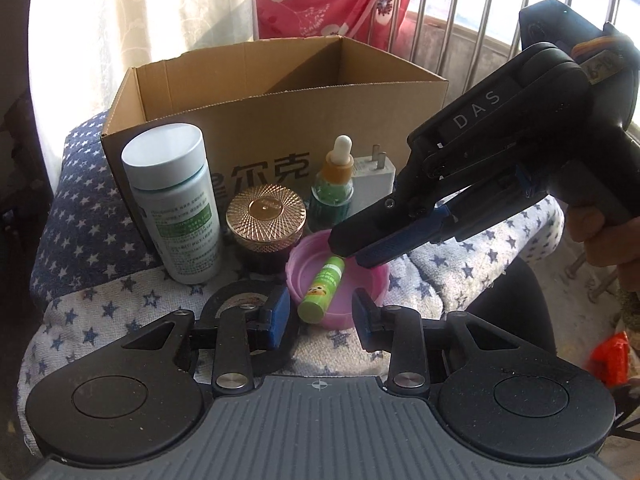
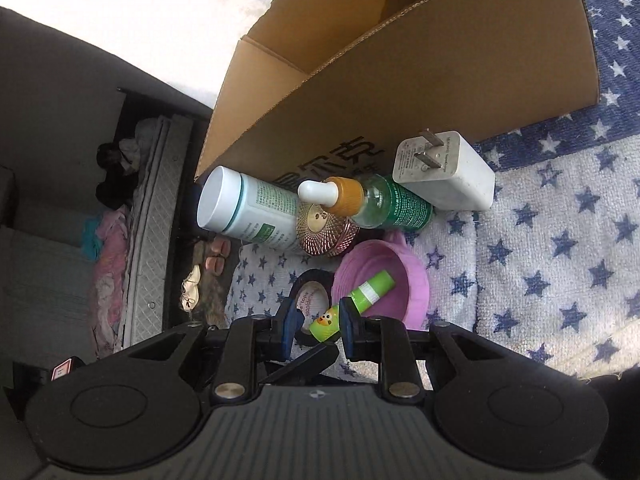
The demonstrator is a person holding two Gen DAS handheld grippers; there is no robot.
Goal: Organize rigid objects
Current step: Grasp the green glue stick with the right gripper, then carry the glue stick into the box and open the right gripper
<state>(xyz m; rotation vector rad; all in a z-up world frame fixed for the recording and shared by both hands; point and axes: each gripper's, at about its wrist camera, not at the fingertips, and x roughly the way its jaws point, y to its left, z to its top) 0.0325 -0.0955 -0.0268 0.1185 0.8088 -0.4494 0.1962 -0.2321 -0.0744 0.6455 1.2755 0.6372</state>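
Right tongs (image 2: pixel 316 330) narrow around green tube (image 2: pixel 352 306) in pink lid (image 2: pixel 416 280); left tongs (image 1: pixel 320 316) wide, idle. Best squeezed mid-body, lifted straight toward box (image 1: pixel 240 120).

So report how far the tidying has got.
Done: nothing visibly packed; what shows of the cardboard box looks empty. In hand: the right hand-held gripper is open around the green tube in the pink lid. Left: white bottle, gold-lidded jar, dropper bottle, charger, tape roll.
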